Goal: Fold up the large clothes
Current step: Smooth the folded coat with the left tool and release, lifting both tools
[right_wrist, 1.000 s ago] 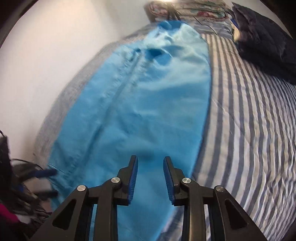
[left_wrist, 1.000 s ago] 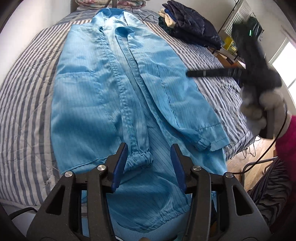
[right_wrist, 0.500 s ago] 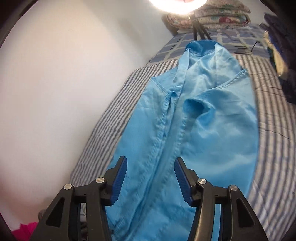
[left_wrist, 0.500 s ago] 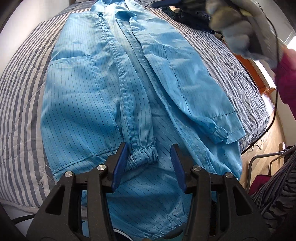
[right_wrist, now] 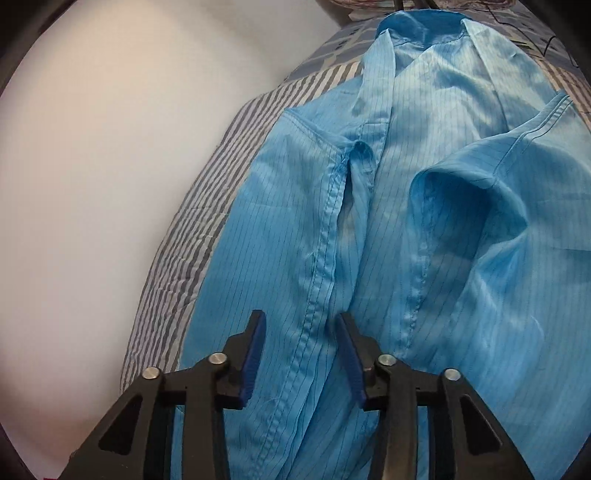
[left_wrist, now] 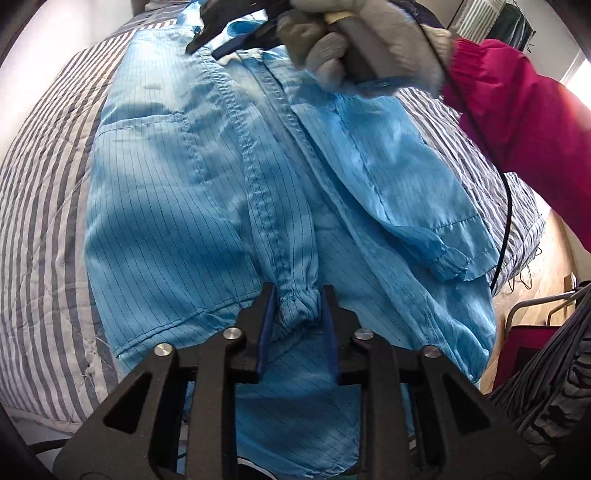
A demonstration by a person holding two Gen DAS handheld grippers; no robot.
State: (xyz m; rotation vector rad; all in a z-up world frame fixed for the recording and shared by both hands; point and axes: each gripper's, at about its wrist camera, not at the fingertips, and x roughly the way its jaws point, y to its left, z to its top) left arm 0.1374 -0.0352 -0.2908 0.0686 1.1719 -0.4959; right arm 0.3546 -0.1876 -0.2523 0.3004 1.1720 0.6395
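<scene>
Left wrist view: you have the gathered elastic cuff (left_wrist: 297, 301) of the folded-in sleeve sitting right between your left gripper (left_wrist: 297, 325) pads.
Left gripper: its jaws are closing at this moment, far narrower than a second ago; the blue pads flank the cuff on both sides, but you cannot yet call it a firm pinch from this view.
Right gripper: your gloved hand (left_wrist: 354, 40) has swept from the right of the bed up to the collar end, well ahead of the left gripper. In its own view the right gripper (right_wrist: 301, 354) has jaws closing too, straddling the stitched front placket (right_wrist: 317, 295) without pressing it, so call it unclenched for now.
What that means: you look set up for a lengthwise fold, one tool at the cuff end and one near the collar. Neither end is lifted yet.
Garment: the light blue pinstriped coverall coat (left_wrist: 177, 206) lies flat on the grey-and-white striped quilt (left_wrist: 40, 192), both sleeves laid inward over the body.
Long axis: it runs straight away from your left gripper, hem nearest you, collar (right_wrist: 421, 26) farthest.
Watch: the right-hand sleeve (left_wrist: 417, 206) lies loose near the bed edge and could slide when you lift.
</scene>
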